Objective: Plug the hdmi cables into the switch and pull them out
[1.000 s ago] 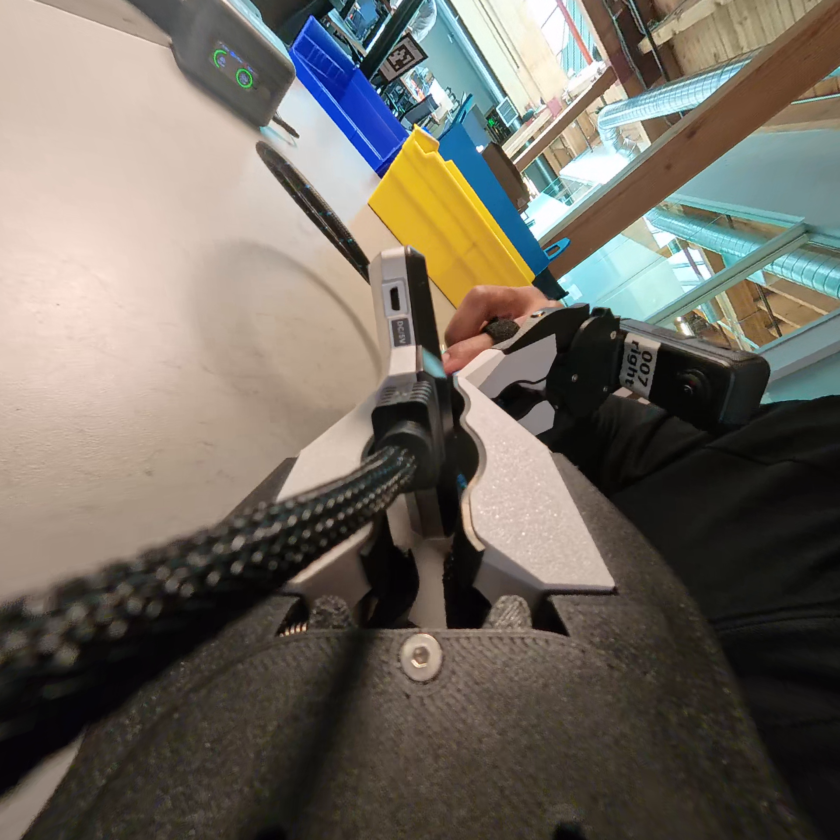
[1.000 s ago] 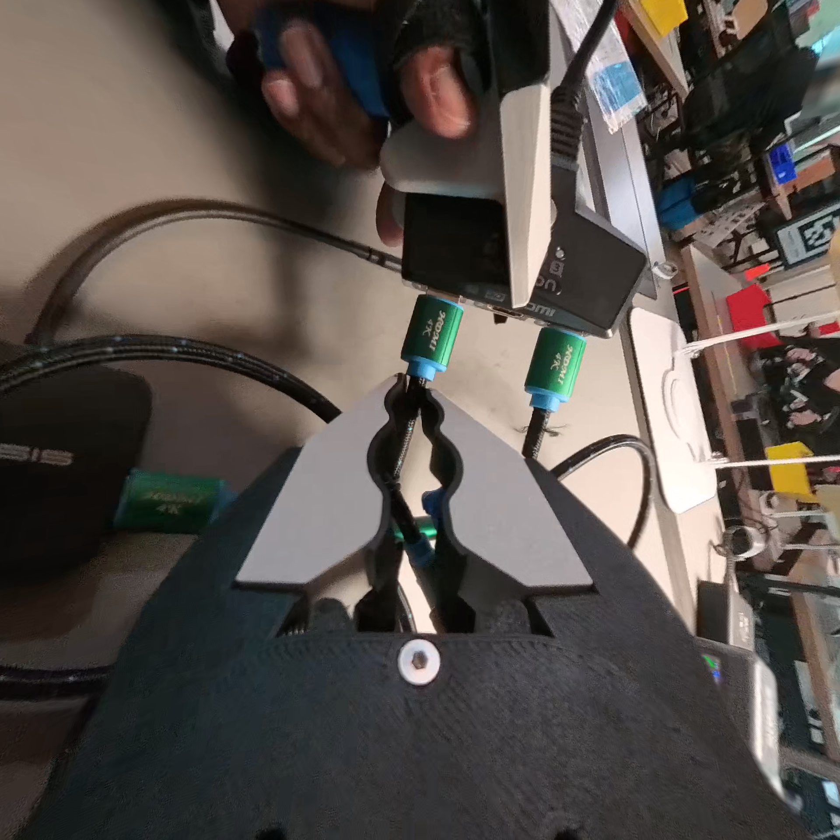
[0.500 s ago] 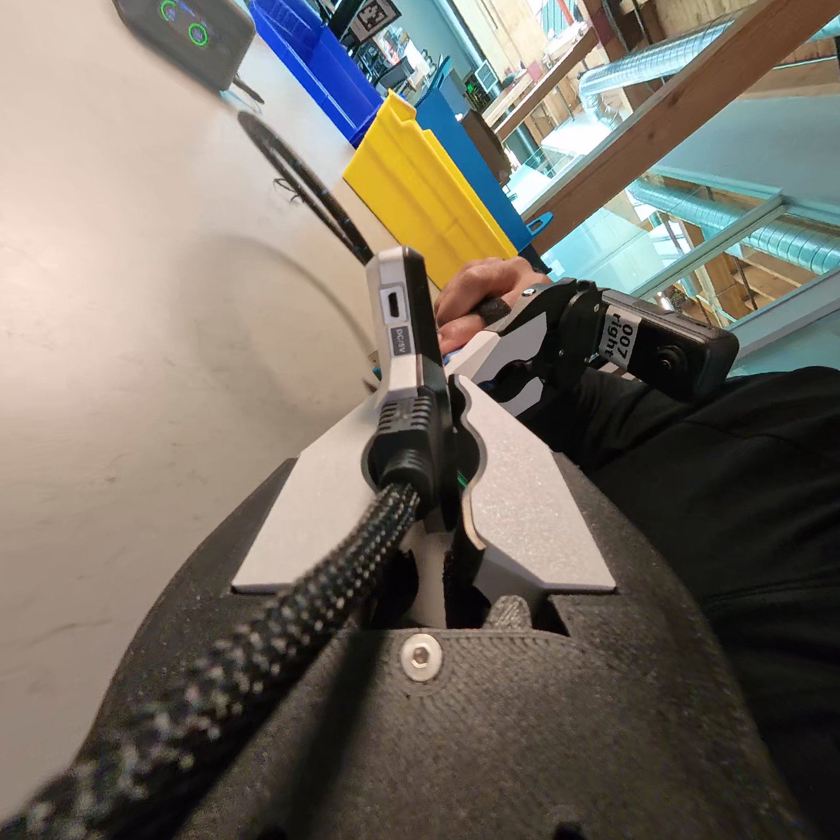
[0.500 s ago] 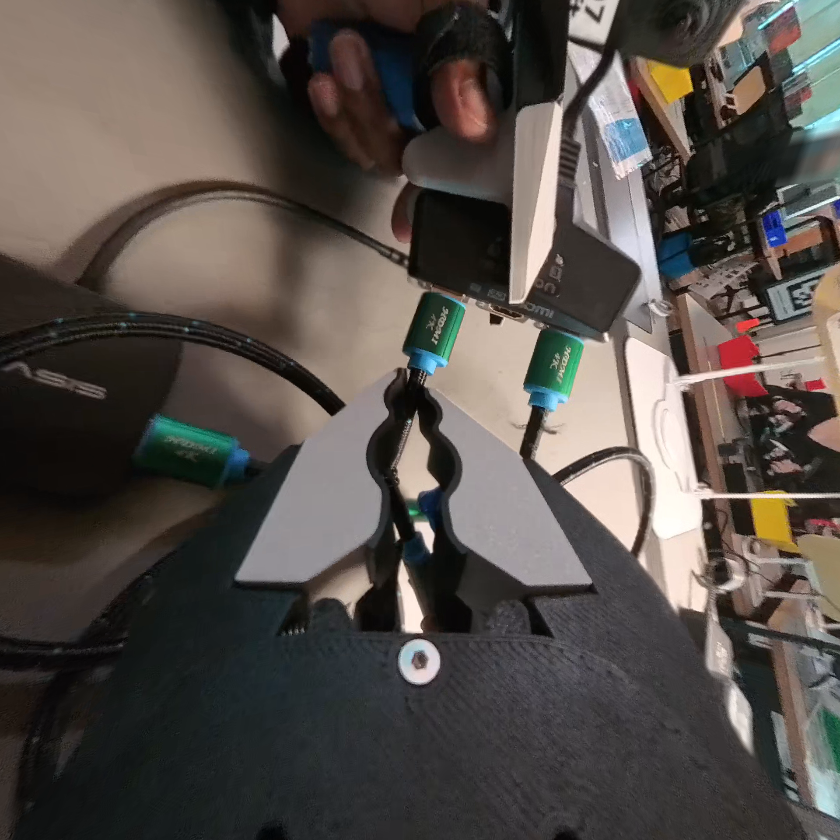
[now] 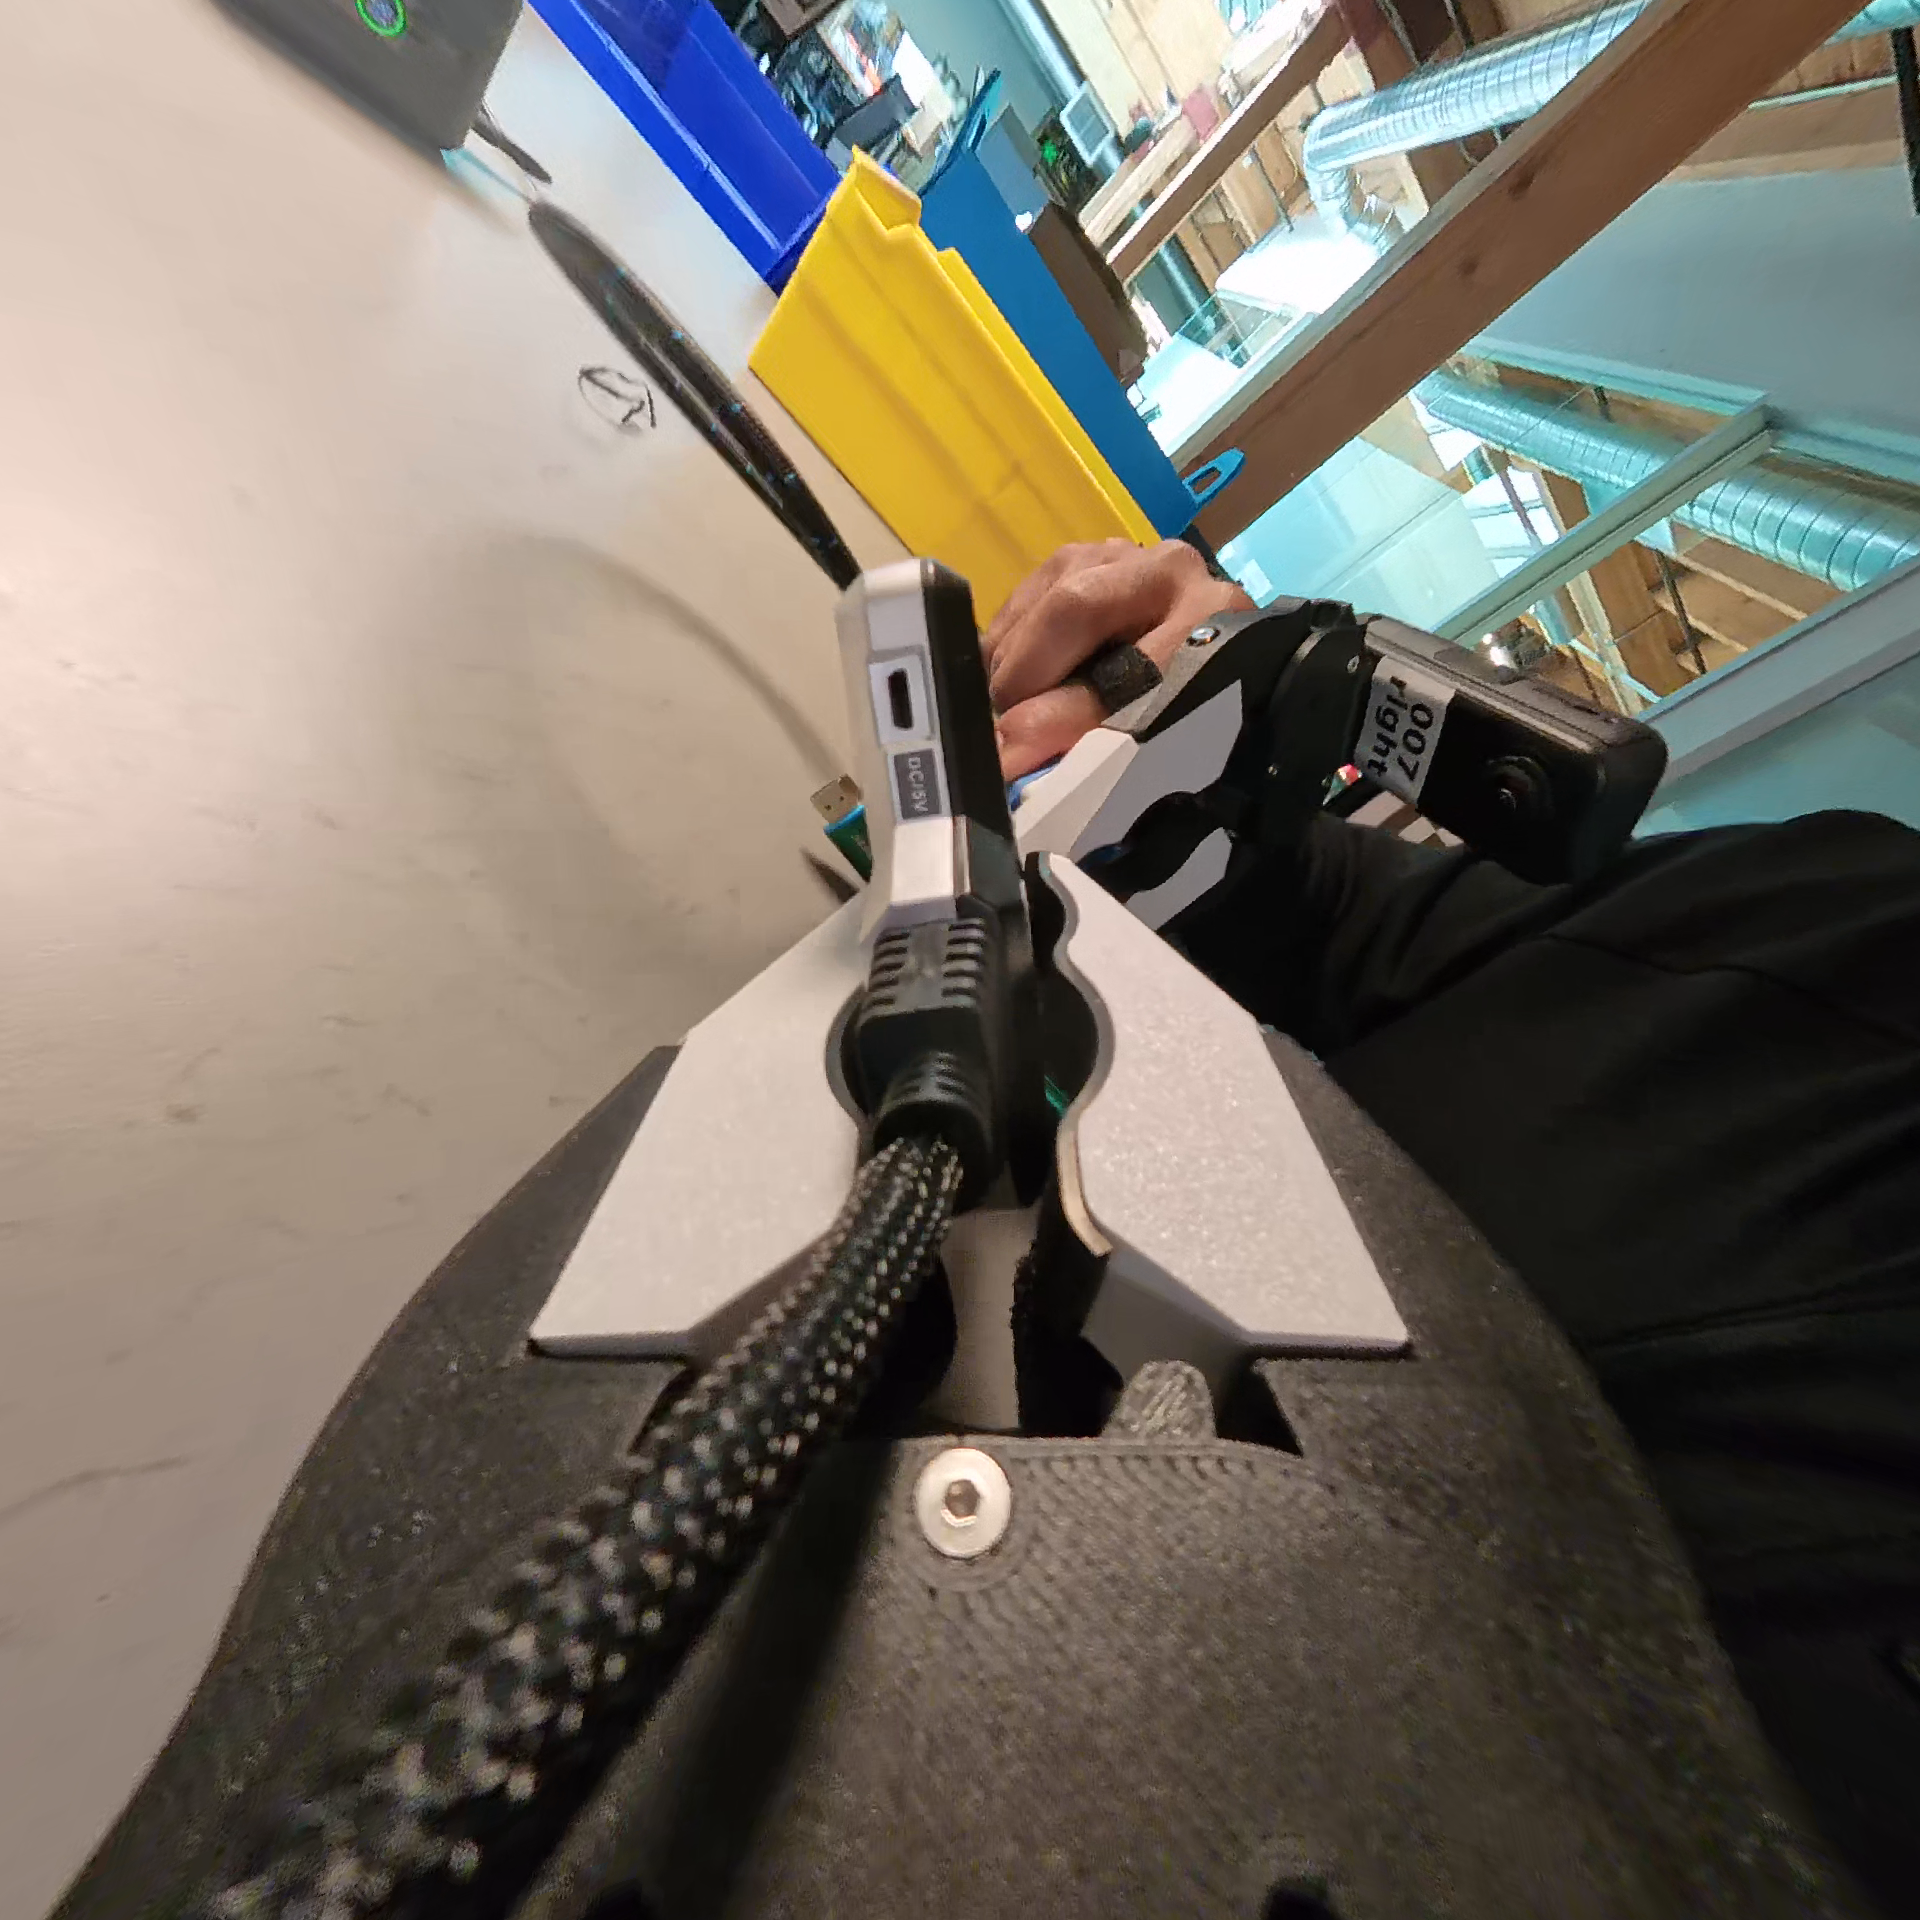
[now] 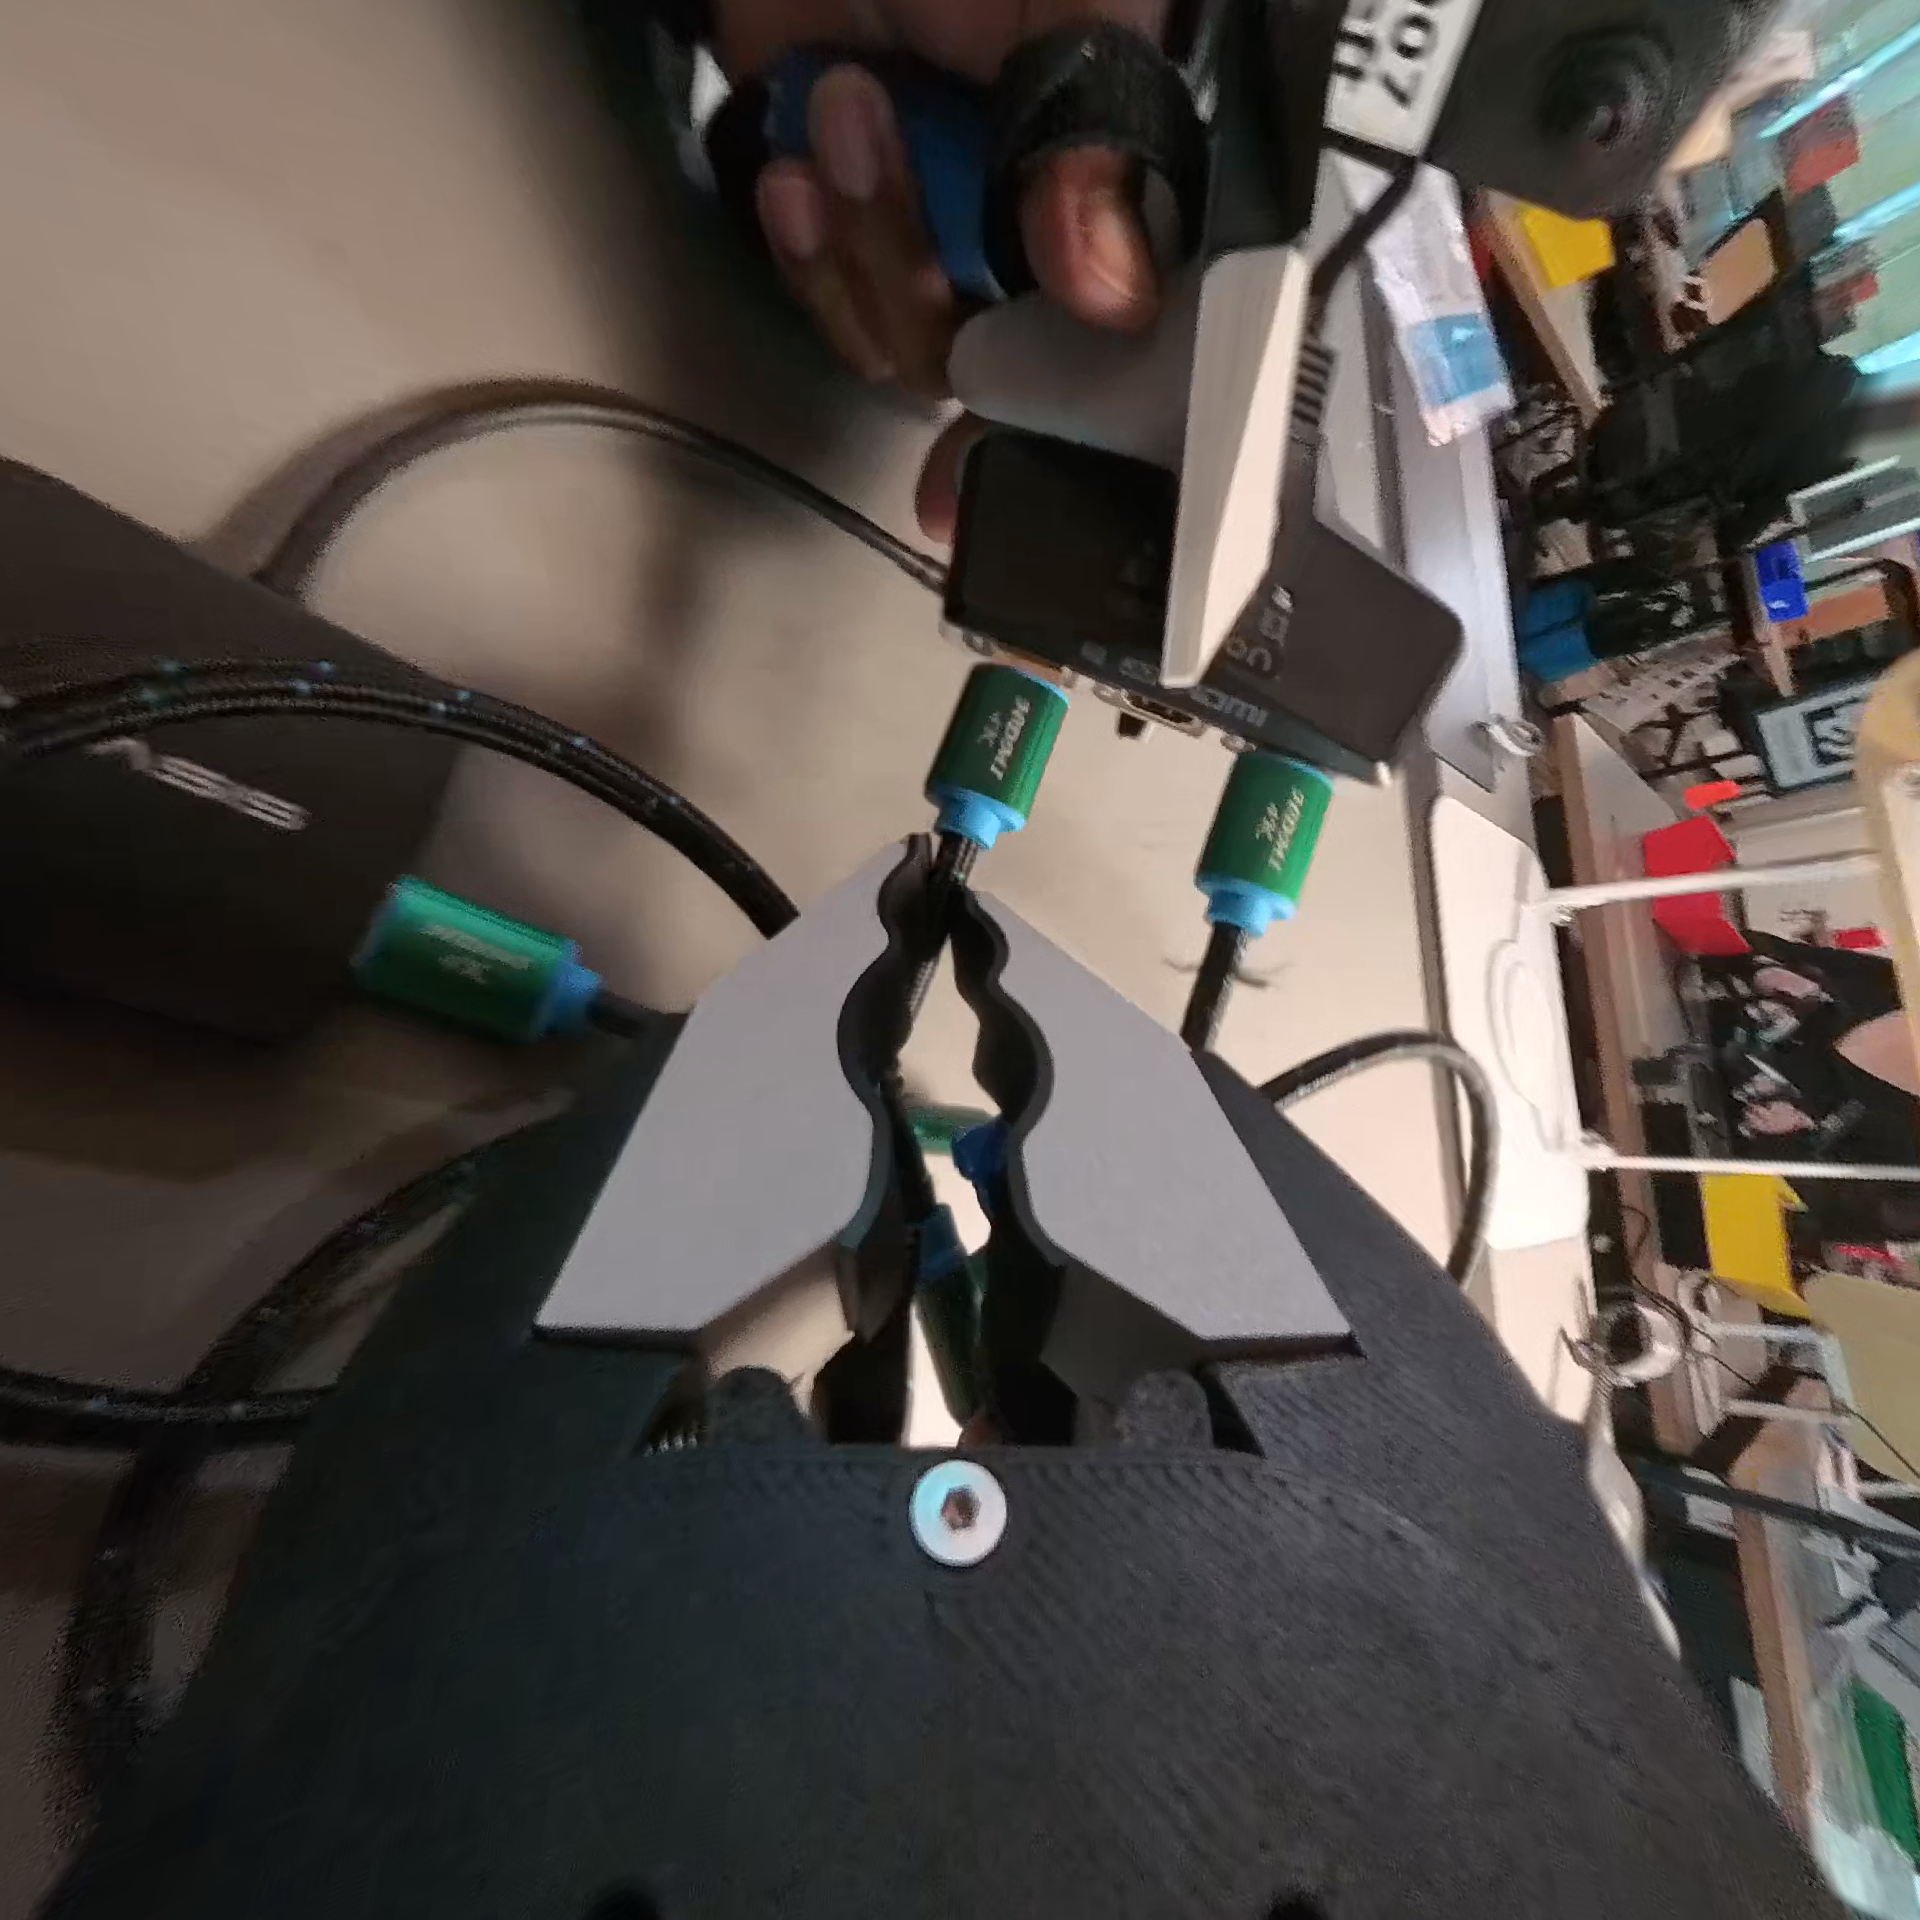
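Observation:
My left gripper (image 5: pixel 1023 883) is shut on the thin silver-and-black HDMI switch (image 5: pixel 920 727), held on edge above the table. A thick black braided cable (image 5: pixel 914 1039) is plugged into its near end. In the right wrist view the switch (image 6: pixel 1060 561) sits between the left gripper's fingers (image 6: pixel 1236 468). My right gripper (image 6: pixel 940 883) is shut on the thin braided cable just behind a green HDMI plug (image 6: pixel 997 748) at the switch's left port; whether it is seated I cannot tell. A second green plug (image 6: pixel 1262 831) sits in the right port. A green plug's bare metal tip (image 5: pixel 836 805) shows beside the switch.
A black box (image 6: pixel 156 748) lies left with another green plug (image 6: pixel 468 966) beside it and thick braided cables (image 6: pixel 582 748) across the table. A white pad (image 6: pixel 1496 1039) lies right. Yellow (image 5: pixel 935 395) and blue (image 5: pixel 675 104) bins stand at the table's far edge. Left tips to right tips: about 5 centimetres.
Both grippers keep their grips. The black box has slid further into the right view. In the left view a green plug's bare tip has come into sight beside the switch.

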